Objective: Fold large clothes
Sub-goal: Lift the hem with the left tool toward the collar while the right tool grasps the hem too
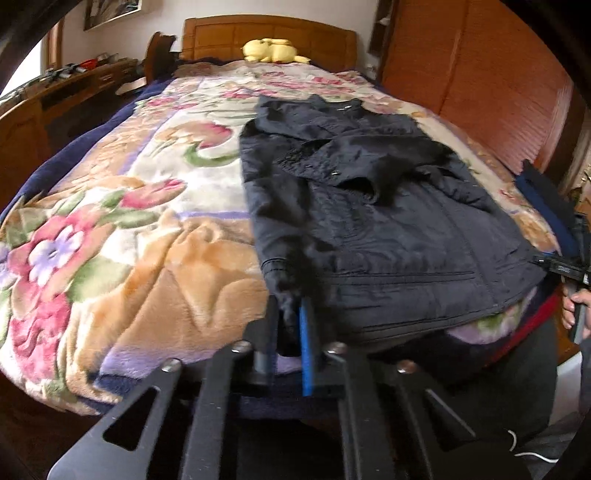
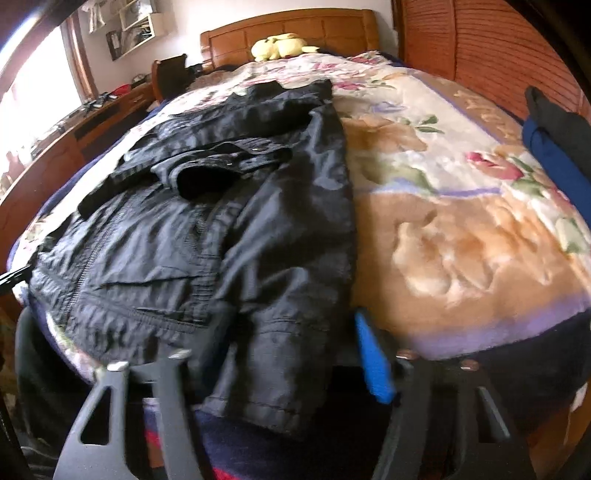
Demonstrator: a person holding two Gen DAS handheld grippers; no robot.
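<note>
Left wrist: left gripper (image 1: pixel 291 295) pinching shut on the near hem corner of the dark jacket (image 1: pixel 369 221), lying flat on the floral blanket (image 1: pixel 110 229). Keeping that nip firm.

Right wrist: right gripper (image 2: pixel 280 354) half open, straddling the other hem corner, pads seemingly not yet pressing. Closing fully before lifting both corners together.

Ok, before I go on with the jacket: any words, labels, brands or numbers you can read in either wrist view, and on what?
None can be read.
Dark jacket: no legible label or brand; the snaps and zip show no text.
Floral blanket: pattern only, no lettering.
Framed picture on the wall: too blurred and cropped to read.
Items on the wall shelf: too small and washed out to read.
</note>
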